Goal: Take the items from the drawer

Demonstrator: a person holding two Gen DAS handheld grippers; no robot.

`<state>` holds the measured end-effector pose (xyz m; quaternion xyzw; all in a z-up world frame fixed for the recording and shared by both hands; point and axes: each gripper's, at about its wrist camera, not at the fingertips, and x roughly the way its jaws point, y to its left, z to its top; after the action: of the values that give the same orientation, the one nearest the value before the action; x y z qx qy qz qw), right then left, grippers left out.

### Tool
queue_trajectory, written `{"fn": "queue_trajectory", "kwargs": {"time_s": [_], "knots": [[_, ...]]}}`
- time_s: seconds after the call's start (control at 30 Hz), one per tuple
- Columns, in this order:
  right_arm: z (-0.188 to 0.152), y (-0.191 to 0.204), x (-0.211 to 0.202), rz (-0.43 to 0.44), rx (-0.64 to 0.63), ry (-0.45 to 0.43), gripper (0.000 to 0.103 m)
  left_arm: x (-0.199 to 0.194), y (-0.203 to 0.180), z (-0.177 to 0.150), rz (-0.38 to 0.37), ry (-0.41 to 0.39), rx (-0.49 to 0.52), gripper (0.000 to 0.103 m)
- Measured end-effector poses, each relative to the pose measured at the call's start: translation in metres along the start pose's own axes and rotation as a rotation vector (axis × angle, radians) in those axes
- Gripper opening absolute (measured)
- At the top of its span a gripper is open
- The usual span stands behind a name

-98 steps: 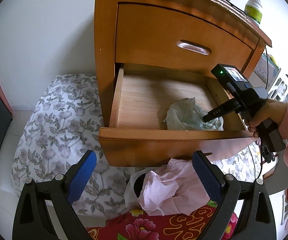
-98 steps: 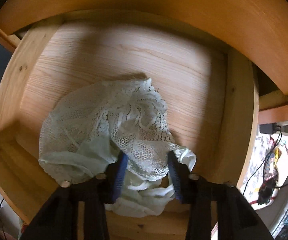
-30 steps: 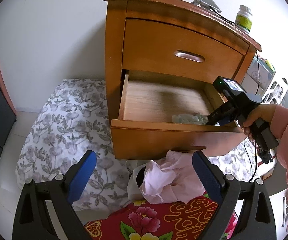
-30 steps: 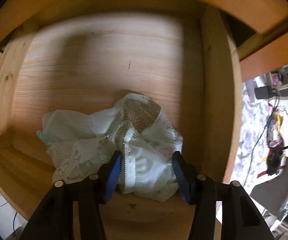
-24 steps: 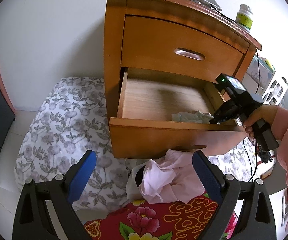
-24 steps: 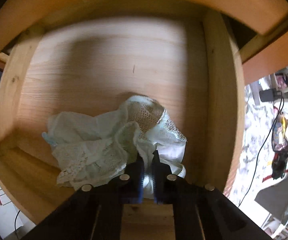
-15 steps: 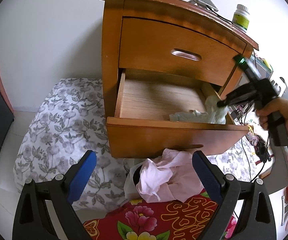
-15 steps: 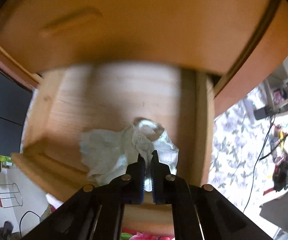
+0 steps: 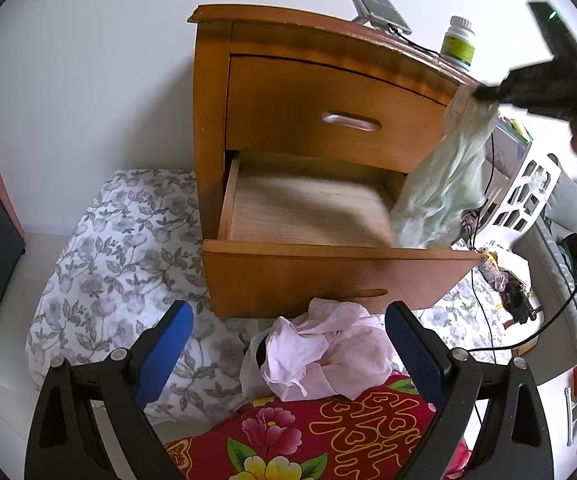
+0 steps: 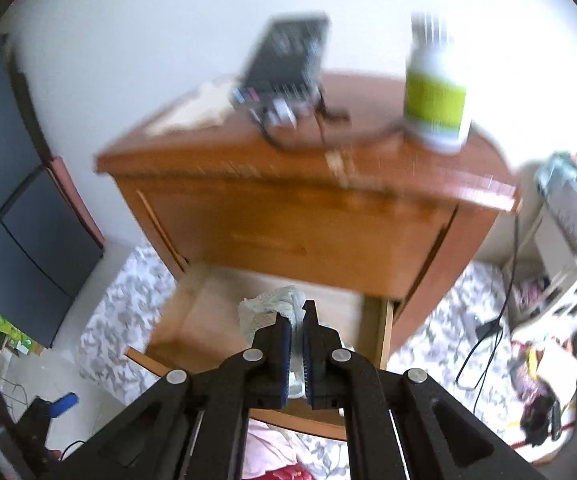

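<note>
- Cloth (image 9: 440, 184) hangs clamped in the right gripper (image 10: 295, 330), clear above the open drawer (image 9: 308, 208).
- Left gripper (image 9: 288, 344) stands wide, empty, above pink clothing (image 9: 324, 352).

no legible text, bottle (image 9: 457, 43) label too blurred

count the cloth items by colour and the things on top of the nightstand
Pale green cloth: 1
Pink cloth: 1
White bottle: 1
Propped device: 1
Total: 4
</note>
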<state>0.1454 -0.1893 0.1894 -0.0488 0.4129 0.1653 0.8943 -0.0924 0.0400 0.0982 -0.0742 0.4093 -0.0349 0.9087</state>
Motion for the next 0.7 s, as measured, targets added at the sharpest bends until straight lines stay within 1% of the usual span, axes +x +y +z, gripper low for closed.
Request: {"fn": "queue_trajectory", "kwargs": {"time_s": [0.07, 0.2, 0.3, 0.57, 0.7], "knots": [[0.004, 0.014, -0.031, 0.012, -0.024, -0.054, 0.005, -0.003, 0.0, 0.0, 0.0, -0.008, 0.0, 0.097], [0.005, 0.031, -0.069, 0.021, -0.07, -0.13, 0.005, -0.008, 0.0, 0.0, -0.002, -0.017, -0.004, 0.097], [0.001, 0.041, -0.092, 0.044, -0.099, -0.164, 0.005, -0.011, -0.001, -0.002, -0.005, -0.023, -0.004, 0.097], [-0.024, 0.057, -0.113, 0.083, -0.136, -0.177, 0.005, -0.015, 0.0, -0.002, -0.003, -0.031, -0.011, 0.097], [-0.033, 0.064, -0.111, 0.107, -0.163, -0.154, 0.005, -0.015, 0.001, -0.002, -0.006, -0.031, -0.01, 0.097]]}}
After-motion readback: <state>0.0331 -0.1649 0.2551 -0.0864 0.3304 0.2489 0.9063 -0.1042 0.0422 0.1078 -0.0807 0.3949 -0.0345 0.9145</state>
